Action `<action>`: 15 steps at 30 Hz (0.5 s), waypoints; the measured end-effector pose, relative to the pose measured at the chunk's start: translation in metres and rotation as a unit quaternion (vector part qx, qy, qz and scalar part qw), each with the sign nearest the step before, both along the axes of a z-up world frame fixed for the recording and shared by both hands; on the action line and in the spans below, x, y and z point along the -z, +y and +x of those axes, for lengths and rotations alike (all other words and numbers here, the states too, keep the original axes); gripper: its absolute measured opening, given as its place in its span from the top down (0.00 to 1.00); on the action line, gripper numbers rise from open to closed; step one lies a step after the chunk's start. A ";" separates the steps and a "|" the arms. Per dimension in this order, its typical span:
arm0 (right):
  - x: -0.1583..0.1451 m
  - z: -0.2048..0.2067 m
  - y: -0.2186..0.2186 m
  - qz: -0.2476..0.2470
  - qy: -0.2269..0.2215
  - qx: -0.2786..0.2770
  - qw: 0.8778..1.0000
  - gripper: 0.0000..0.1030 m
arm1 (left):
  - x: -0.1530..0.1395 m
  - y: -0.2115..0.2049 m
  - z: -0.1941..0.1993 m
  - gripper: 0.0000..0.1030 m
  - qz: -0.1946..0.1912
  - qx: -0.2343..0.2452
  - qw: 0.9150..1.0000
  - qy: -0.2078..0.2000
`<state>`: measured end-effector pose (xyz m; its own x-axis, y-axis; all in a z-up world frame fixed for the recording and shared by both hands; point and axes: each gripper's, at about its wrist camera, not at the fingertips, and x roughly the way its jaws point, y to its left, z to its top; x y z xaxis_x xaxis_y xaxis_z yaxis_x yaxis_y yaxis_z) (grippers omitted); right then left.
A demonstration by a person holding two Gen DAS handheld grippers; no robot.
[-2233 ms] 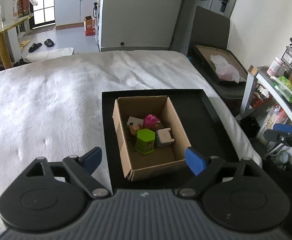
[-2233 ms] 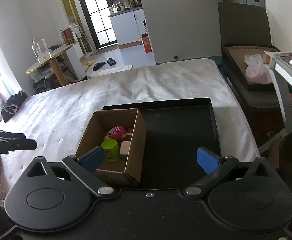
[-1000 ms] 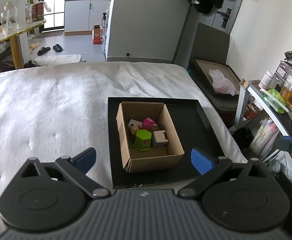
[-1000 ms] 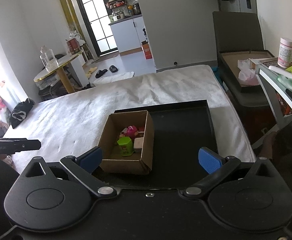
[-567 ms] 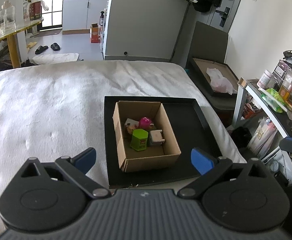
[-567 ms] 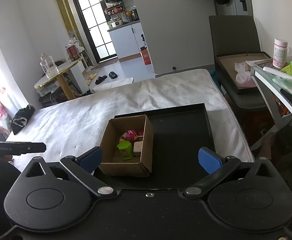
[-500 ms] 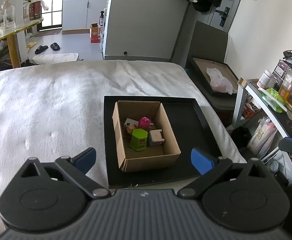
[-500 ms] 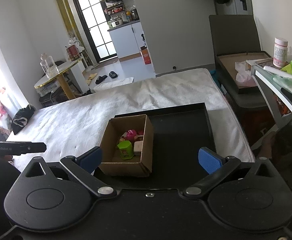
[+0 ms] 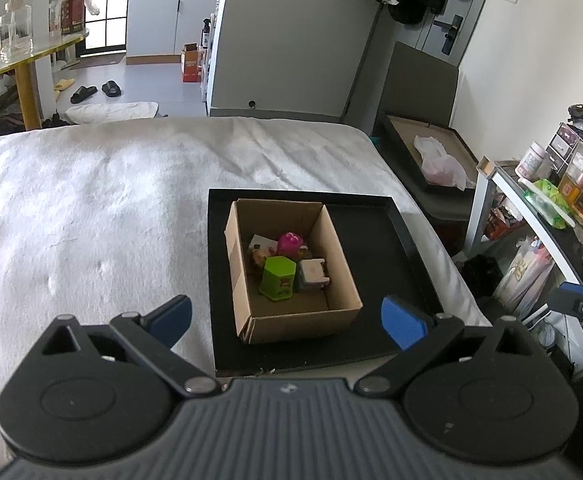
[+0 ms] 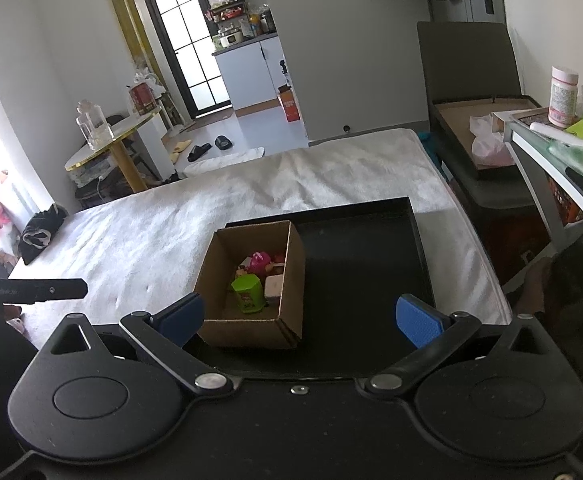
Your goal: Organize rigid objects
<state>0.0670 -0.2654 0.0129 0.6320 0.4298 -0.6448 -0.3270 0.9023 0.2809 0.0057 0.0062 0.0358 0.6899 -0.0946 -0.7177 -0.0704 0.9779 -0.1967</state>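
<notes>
White bedspread [image 9: 91, 208], slippers [image 9: 95, 91] on floor, glass bottle [image 9: 14, 28] on round table [image 10: 109, 140].

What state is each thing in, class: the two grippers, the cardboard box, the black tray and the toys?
Left gripper: open, holding nothing.
Right gripper: open, holding nothing.
Brown cardboard box: open-topped, upright, on the tray's left part.
Shallow black tray: flat on the white bed cover, right part bare.
Green hexagonal toy container: inside the box.
Pink rounded toy: inside the box.
Grey-white square block: inside the box.
</notes>
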 end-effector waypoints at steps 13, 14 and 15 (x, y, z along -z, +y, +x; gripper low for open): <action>0.008 0.001 0.001 -0.014 0.003 0.003 1.000 0.00 | 0.000 0.000 0.000 0.02 -0.006 0.001 1.000 -0.006; 0.008 0.001 0.001 -0.015 0.002 0.004 1.000 0.00 | 0.000 0.000 0.000 0.02 -0.007 0.001 1.000 -0.006; 0.009 0.001 0.001 -0.015 0.002 0.004 1.000 0.00 | 0.000 0.001 0.000 0.02 -0.008 0.000 1.000 -0.007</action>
<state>0.0682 -0.2648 0.0042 0.6324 0.4048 -0.6604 -0.3182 0.9131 0.2550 0.0055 0.0069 0.0358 0.6993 -0.1052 -0.7071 -0.0681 0.9748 -0.2125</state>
